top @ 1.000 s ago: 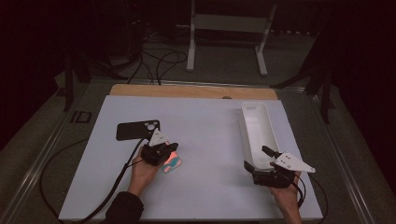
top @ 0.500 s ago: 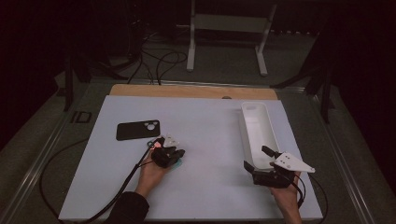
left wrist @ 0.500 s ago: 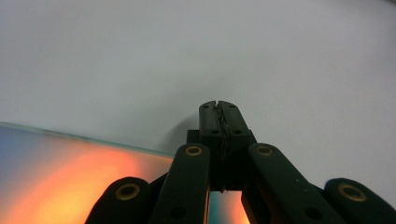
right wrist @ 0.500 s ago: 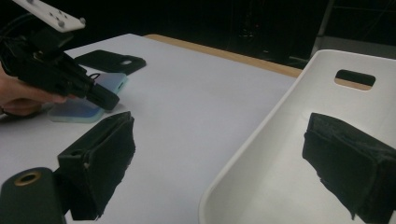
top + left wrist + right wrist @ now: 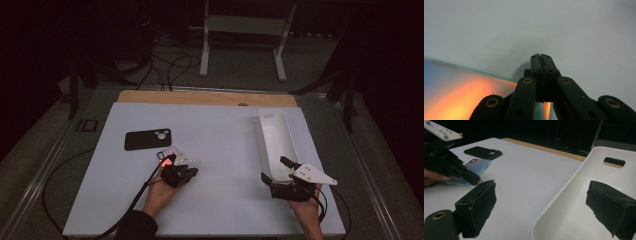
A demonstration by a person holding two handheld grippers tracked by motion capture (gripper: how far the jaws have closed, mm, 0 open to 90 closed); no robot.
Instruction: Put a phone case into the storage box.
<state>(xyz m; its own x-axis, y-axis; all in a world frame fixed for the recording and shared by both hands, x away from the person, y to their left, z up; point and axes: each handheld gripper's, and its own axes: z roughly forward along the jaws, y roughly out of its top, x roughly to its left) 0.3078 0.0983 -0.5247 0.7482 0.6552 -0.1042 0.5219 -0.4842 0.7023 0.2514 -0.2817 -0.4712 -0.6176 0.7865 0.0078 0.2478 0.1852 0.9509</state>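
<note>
Here the left gripper [image 5: 176,170] is pressing down at the iridescent phone case [image 5: 474,167] on the white table [image 5: 220,145], its jaws closed tight together with nothing visibly between them. The right gripper [image 5: 280,176] is waiting with jaws wide apart, straddling the near rim of the white bin [image 5: 275,135]. To do this step well, the left jaws probably need opening first, then catching the case's edge squarely, keeping clear of the black case [image 5: 147,139] nearby.
</note>
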